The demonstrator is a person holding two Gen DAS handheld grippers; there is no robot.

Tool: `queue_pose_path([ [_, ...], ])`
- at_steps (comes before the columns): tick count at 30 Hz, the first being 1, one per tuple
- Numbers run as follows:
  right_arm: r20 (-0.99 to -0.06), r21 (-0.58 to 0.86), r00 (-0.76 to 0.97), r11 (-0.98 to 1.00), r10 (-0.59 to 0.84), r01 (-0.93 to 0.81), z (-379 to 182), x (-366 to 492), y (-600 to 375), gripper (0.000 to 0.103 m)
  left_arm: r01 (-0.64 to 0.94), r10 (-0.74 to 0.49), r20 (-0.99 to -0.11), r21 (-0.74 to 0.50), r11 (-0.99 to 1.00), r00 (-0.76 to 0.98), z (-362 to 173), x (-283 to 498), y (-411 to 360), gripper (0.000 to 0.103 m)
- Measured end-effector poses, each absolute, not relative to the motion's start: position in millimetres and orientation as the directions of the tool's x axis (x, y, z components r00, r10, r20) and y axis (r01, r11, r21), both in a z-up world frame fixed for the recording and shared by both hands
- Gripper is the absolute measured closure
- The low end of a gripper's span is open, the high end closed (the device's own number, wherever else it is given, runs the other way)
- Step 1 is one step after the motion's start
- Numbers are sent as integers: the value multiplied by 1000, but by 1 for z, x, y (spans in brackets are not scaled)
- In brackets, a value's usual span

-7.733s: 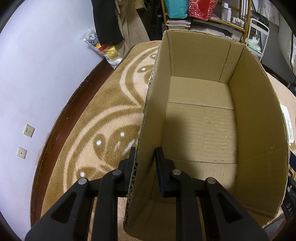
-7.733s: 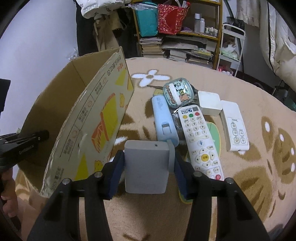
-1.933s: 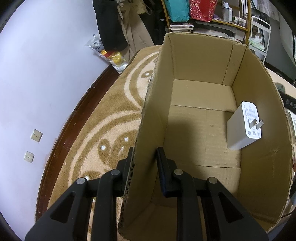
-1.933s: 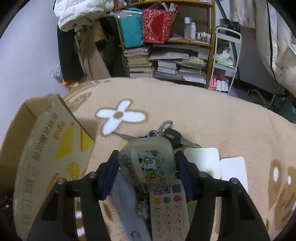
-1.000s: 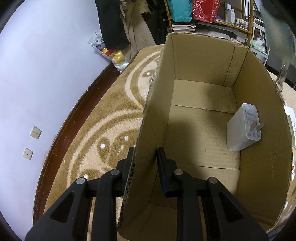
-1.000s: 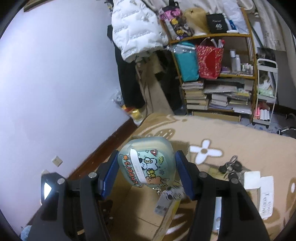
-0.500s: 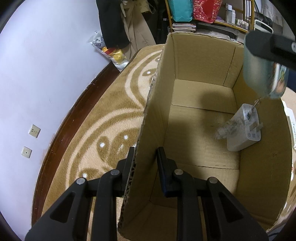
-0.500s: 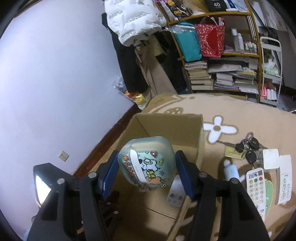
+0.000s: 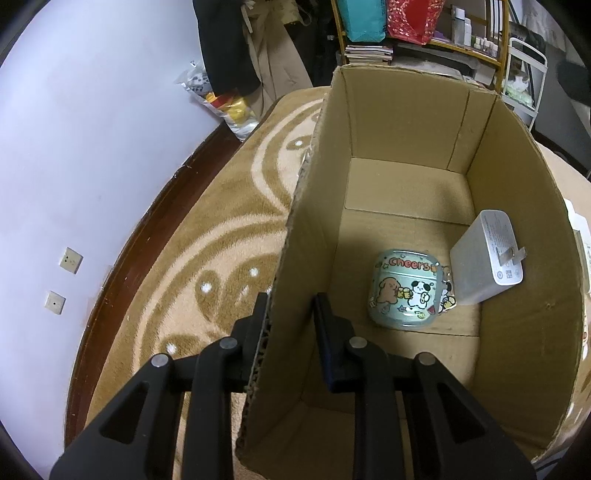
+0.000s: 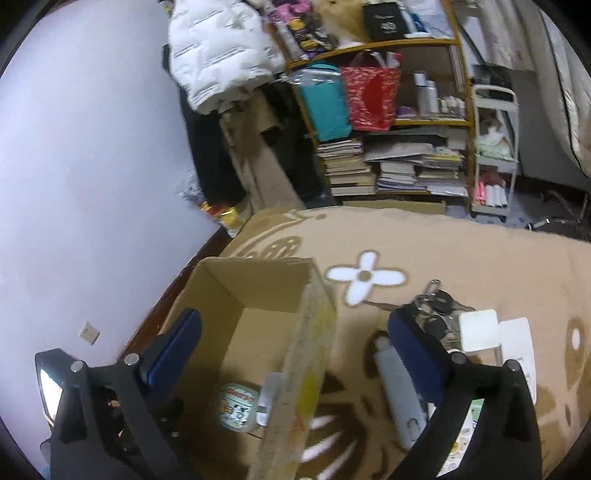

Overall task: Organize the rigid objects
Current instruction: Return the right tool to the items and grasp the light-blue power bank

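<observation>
Cardboard box (image 9: 399, 122) fills most of the left wrist view, open at the top and standing on a brown rug (image 9: 229, 236) with pale swirls. The left claw (image 9: 290, 314) is clamped on the near side wall of the box, one finger outside and one inside. On the box floor lies a mint green case (image 9: 404, 290) with cartoon dogs and the word "cheers", flat, picture side up. A small keychain charm (image 9: 447, 291) hangs at its right edge. Just beside it, to the right, a white charger (image 9: 487, 258) leans against the right wall of the box, its two metal prongs pointing up and outward. Behind the box a shelf (image 9: 424, 33) with books and bags is seen.

In the right wrist view, the right claw (image 10: 293, 341) hovers high above the box (image 10: 258, 295) with its blue fingers (image 10: 177, 345) wide apart and nothing between them. Down inside the box the case (image 10: 238, 406) and a part of the charger (image 10: 267, 400) are visible. To the right of the box, on the rug (image 10: 461, 258), lie a bunch of keys (image 10: 434, 299), a light blue oblong thing (image 10: 400, 391), a white square block (image 10: 478, 330) and a white remote (image 10: 519, 343), all close together. This view is blurred, so small details are not clear.
</observation>
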State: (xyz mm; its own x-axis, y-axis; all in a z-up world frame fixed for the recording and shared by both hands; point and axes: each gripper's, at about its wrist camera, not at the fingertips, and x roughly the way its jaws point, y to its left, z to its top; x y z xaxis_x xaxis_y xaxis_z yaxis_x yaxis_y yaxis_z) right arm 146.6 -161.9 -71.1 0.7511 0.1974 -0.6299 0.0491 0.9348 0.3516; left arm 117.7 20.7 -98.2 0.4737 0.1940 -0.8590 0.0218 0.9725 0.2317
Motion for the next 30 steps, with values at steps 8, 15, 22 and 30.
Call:
queue_pose_path([
  [8,-679,364,724,913,122,187,-91,139,-204,0,25,196,-858,235,972,475,-99,116,18,81],
  [15,-703,405,690,896,175,184,-106,140,-212,0,24,195,-858,234,972,474,-99,116,18,80],
  [22,-759,348,626,925,181,155,-133,146,-197,7,24,195,-858,234,972,475,-99,116,18,80],
  [30,-840,247,528,954,122,172,-167,155,-196,35,24,195,-858,235,972,475,-99,116,18,80],
])
